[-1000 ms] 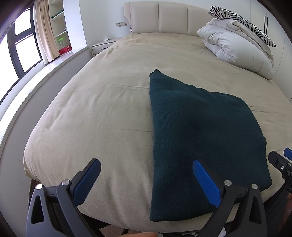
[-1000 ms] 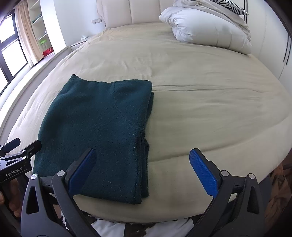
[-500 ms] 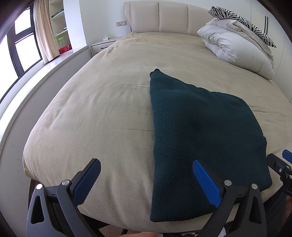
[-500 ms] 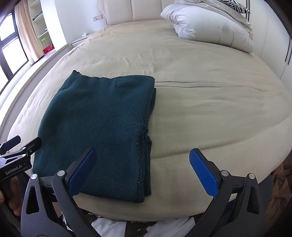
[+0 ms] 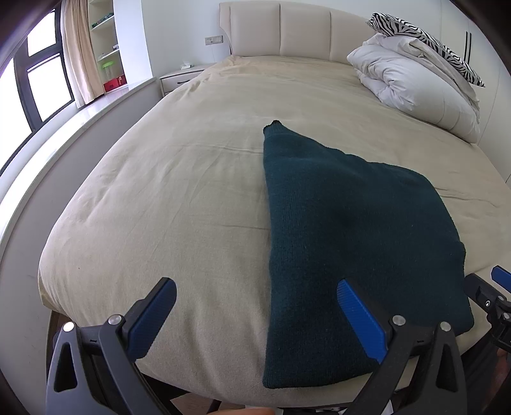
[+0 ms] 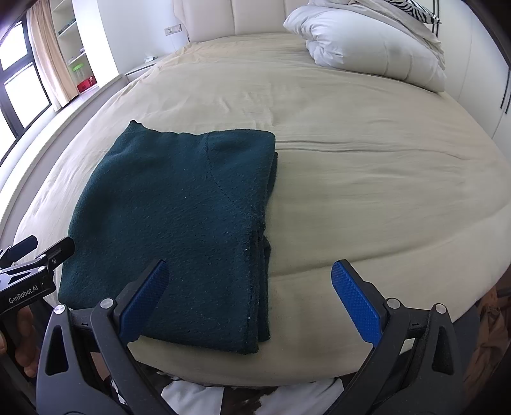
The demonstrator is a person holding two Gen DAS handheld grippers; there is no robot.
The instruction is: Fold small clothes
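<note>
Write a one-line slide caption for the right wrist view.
Open right gripper poised over a folded dark green sweater on a beige bed.

Left wrist view: low at the foot of the bed (image 5: 179,191), facing the headboard (image 5: 303,28); sweater (image 5: 335,230) right of centre.
Right wrist view: same edge, further right; sweater (image 6: 179,217) lower left.
Shared: sweater, duvet pile (image 6: 367,41), window side, each other's gripper at frame edge.

dark green knit garment (image 6: 179,217), folded flat, near bed's (image 6: 367,178) foot edge
</note>
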